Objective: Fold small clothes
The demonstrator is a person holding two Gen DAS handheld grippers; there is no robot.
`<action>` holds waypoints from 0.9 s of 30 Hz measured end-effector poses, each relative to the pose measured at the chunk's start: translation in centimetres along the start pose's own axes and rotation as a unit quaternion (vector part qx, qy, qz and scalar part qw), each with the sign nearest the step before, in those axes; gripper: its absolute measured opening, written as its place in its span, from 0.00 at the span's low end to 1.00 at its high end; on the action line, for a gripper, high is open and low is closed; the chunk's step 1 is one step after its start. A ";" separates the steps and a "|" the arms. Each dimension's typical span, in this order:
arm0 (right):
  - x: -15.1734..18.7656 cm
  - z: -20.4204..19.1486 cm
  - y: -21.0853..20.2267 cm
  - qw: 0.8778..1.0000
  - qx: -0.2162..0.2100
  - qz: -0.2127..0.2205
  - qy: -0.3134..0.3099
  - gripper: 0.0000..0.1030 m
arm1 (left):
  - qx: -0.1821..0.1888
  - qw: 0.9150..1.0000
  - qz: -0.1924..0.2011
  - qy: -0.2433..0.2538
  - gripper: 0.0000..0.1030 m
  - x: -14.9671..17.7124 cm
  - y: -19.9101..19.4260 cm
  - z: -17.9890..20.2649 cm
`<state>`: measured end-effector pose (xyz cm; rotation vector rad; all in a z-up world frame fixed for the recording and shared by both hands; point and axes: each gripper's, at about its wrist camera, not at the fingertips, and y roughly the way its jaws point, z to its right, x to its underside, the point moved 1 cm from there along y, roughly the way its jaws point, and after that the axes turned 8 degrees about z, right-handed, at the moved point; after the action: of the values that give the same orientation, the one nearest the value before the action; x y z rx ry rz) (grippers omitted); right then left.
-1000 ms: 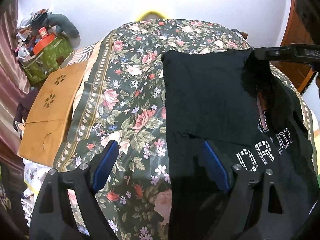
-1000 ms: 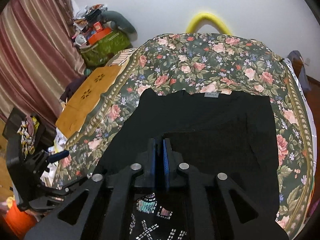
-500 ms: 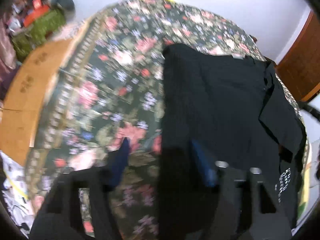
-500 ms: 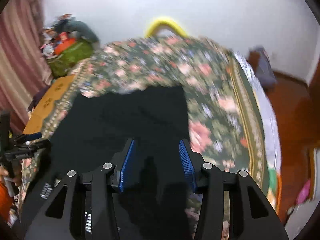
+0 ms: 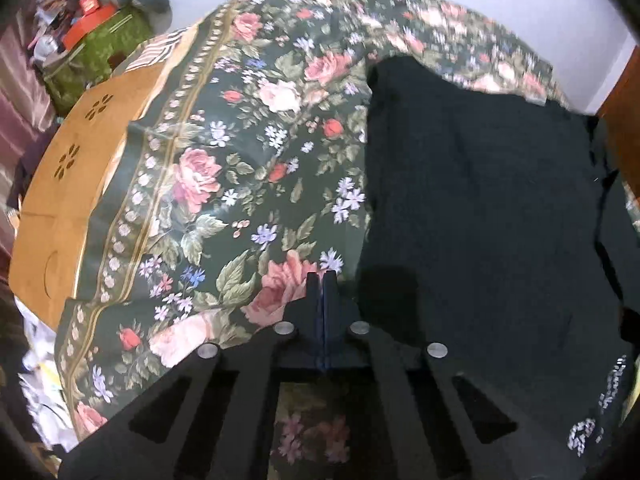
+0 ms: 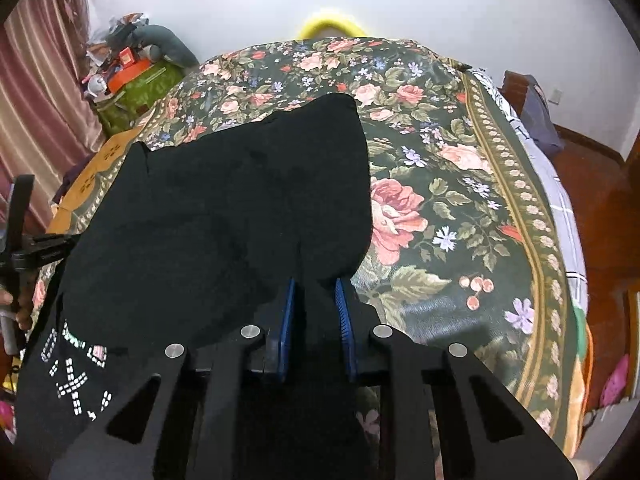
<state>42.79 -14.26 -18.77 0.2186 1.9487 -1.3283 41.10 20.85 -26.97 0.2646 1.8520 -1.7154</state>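
Your left claw (image 5: pixel 322 276) sits low in the centre of the left wrist view with its two blue-lined fingers pressed flat together, nothing visible between them. It hovers over the floral bedspread (image 5: pixel 248 152), just left of the black garment's near left edge. The black garment (image 5: pixel 480 208) fills the right half of that view, lying spread on the bed, with a patch of white studded lettering (image 5: pixel 600 416) at the lower right. At the left edge of the frame a tan perforated board (image 5: pixel 68 176) lies beside the bedspread, and a green bag (image 5: pixel 100 52) piled with clutter sits at the upper left.

In the right wrist view, your right claw (image 6: pixel 316 284) is at lower centre, its blue pads (image 6: pixel 289 312) parted with a fold of the black garment (image 6: pixel 240 208) running down between them; the fingers bracket the cloth but you cannot tell whether they are actually gripping it. The garment spreads from there up and to the left across the bedspread (image 6: pixel 460 184), with the studded lettering (image 6: pixel 76 364) at the lower left. The other gripper (image 6: pixel 24 248) shows at the far left edge. A yellow curved object (image 6: pixel 330 26) peeks above the far end of the bed against the white wall.
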 end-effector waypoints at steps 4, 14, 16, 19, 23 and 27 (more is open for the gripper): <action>0.4 -0.4 -2.6 1.000 0.005 0.007 -0.014 0.37 | 0.027 0.999 0.014 -0.012 0.04 0.1 -3.0 -0.6; 2.0 -1.7 -12.1 0.998 0.021 0.051 -0.038 0.57 | 0.032 0.996 0.084 0.031 0.49 1.6 -13.1 0.9; 2.6 -2.0 -13.7 0.997 0.019 0.056 -0.039 0.58 | 0.034 0.994 0.093 0.038 0.54 2.5 -15.0 1.1; 4.0 -2.3 -15.2 0.997 0.023 0.061 -0.040 0.66 | 0.034 0.993 0.102 0.056 0.59 4.1 -16.9 1.3; 6.3 -2.2 -16.1 0.998 0.022 0.053 -0.036 0.67 | 0.037 0.992 0.099 0.070 0.65 6.7 -18.1 1.5; 9.2 -1.7 -15.6 0.999 0.023 0.033 -0.019 0.67 | 0.046 0.995 0.070 0.061 0.66 9.6 -17.5 1.1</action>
<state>27.42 -22.13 -13.22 0.2750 1.8657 -1.3260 24.58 14.84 -17.43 0.5351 1.7960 -1.7236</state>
